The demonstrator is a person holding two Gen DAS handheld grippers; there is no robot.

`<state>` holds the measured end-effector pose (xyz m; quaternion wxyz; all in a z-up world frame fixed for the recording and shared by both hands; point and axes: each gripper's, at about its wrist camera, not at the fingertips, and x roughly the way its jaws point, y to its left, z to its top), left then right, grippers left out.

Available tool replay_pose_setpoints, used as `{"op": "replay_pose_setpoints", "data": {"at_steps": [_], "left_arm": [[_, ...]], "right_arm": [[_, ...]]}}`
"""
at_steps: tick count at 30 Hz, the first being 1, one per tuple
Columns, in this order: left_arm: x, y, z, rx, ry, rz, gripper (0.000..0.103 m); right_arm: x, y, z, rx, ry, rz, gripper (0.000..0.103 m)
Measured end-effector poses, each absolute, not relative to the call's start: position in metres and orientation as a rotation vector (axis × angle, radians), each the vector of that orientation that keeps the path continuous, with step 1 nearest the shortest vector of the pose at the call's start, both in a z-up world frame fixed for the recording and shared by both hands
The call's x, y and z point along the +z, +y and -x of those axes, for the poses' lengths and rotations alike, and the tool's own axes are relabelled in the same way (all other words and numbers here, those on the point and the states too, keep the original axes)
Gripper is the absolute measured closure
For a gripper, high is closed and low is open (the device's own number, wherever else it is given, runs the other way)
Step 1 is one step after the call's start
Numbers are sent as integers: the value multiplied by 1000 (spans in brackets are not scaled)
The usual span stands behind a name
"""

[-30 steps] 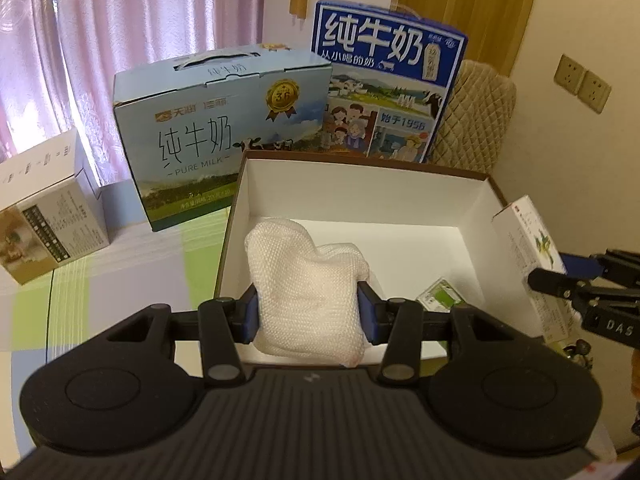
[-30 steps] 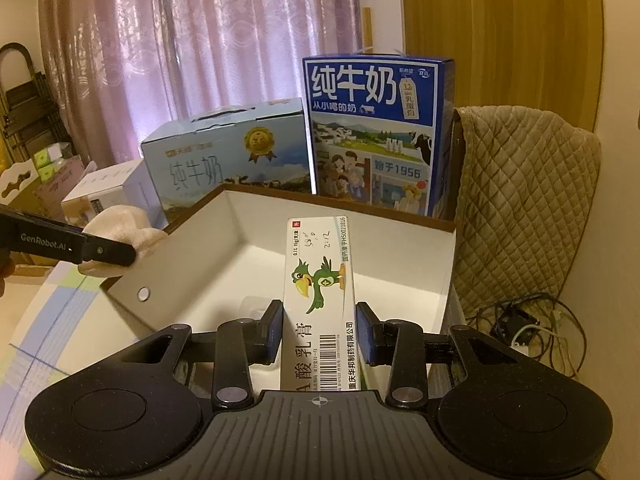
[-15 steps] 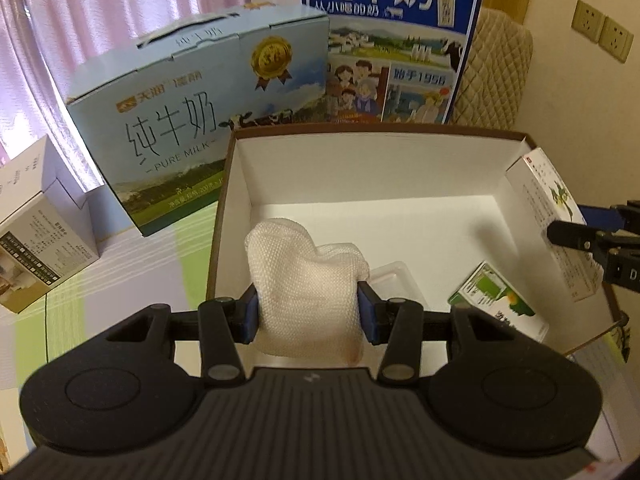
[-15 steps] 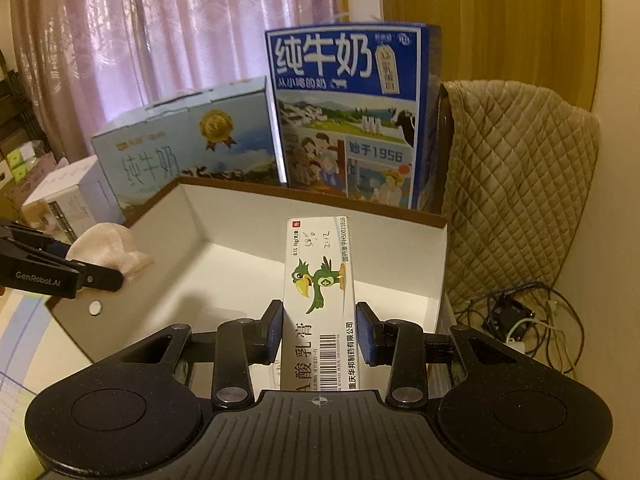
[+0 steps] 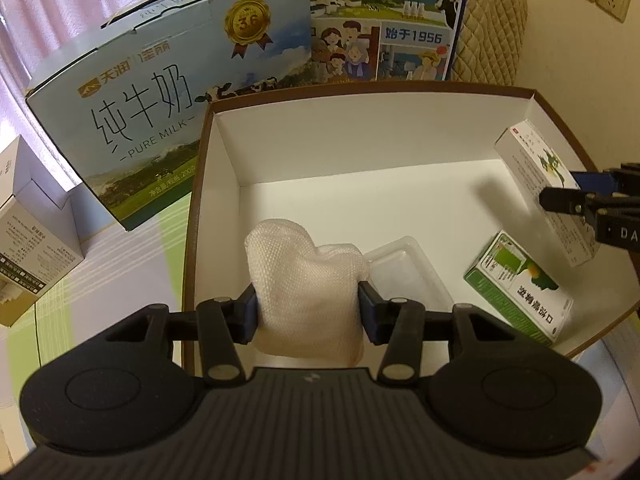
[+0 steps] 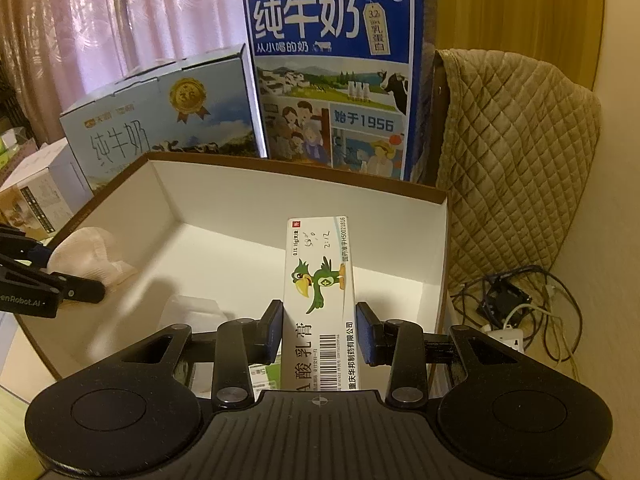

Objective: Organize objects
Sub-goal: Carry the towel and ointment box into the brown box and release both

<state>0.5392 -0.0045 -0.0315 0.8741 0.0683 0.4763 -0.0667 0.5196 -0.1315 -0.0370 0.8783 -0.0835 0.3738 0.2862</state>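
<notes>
The pale blue milk carton [image 5: 168, 120] reads "PURE MILK" and "3.6"; the dark blue carton [image 6: 332, 80] reads "1956"; the left tongs [image 6: 60, 280] show "Robot.AI".

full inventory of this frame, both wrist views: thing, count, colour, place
storage box: 1, white inside, brown rim, centre of table
mesh cloth: 1, cream, held over the box's left side
ointment carton: 1, white with green parrot, held over the box's right side
green carton: 1, green and white, lying on box floor, right
clear tray: 1, transparent, box floor, middle
milk cases: 2, pale blue and dark blue, behind box
small carton: 1, white, table far left
quilted cover: 1, tan, right of box
cables: several, floor, right
left gripper: shut on mesh cloth
right gripper: shut on ointment carton
</notes>
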Motion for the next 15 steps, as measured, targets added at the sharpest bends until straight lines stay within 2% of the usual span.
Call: {"op": "replay_pose_setpoints", "data": {"at_steps": [3,10,15], "left_arm": [[-33,-5,-541,-141,996,-162,56],[-31,-6,-541,-153,969,-181,38],[-30,-5,-541,-151,964,-182,32]], "right_arm": [[-39,-131,-523,591,782,176,68],[-42,-132,-531,578,788,179,68],[-44,-132,-535,572,788,184,68]]}}
